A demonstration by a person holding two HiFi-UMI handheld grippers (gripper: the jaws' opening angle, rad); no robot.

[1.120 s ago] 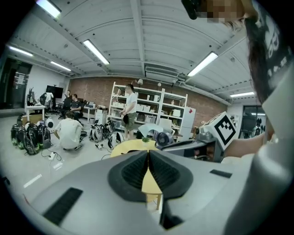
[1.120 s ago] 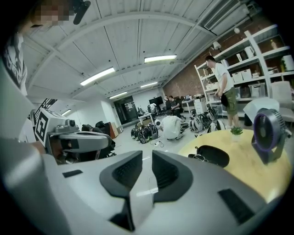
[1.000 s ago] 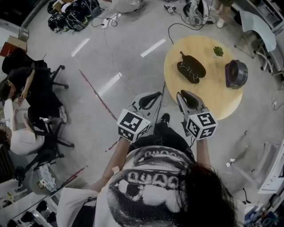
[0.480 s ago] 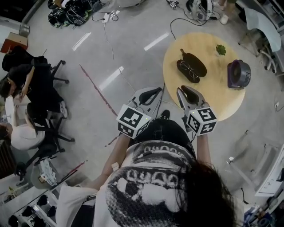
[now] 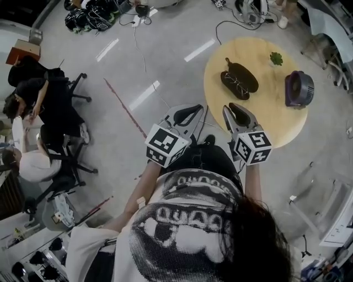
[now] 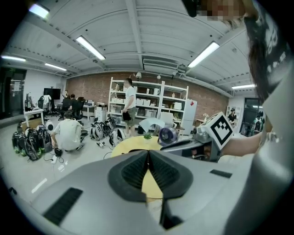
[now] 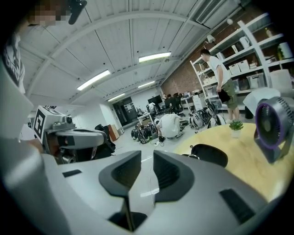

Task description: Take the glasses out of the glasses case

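Note:
An open dark glasses case (image 5: 239, 79) lies on the round wooden table (image 5: 265, 124), with the glasses (image 5: 235, 83) resting in its nearer half. Both grippers hover short of the case at the table's near edge. My left gripper (image 5: 194, 108) is off the table's left side, its jaws closed together on nothing (image 6: 148, 156). My right gripper (image 5: 230, 109) is over the near rim; its jaws (image 7: 147, 159) stand a little apart and are opening, with nothing between them. In the right gripper view the case (image 7: 209, 155) lies ahead and to the right.
A purple desk fan (image 5: 299, 88) and a small potted plant (image 5: 276, 58) stand on the table beyond the case. People sit on office chairs (image 5: 52, 115) at the left. Cables and bags lie on the floor (image 5: 94, 14); shelving (image 6: 151, 105) lines the far wall.
Both grippers have edged a little forward towards the table. The case and glasses lie where they were.

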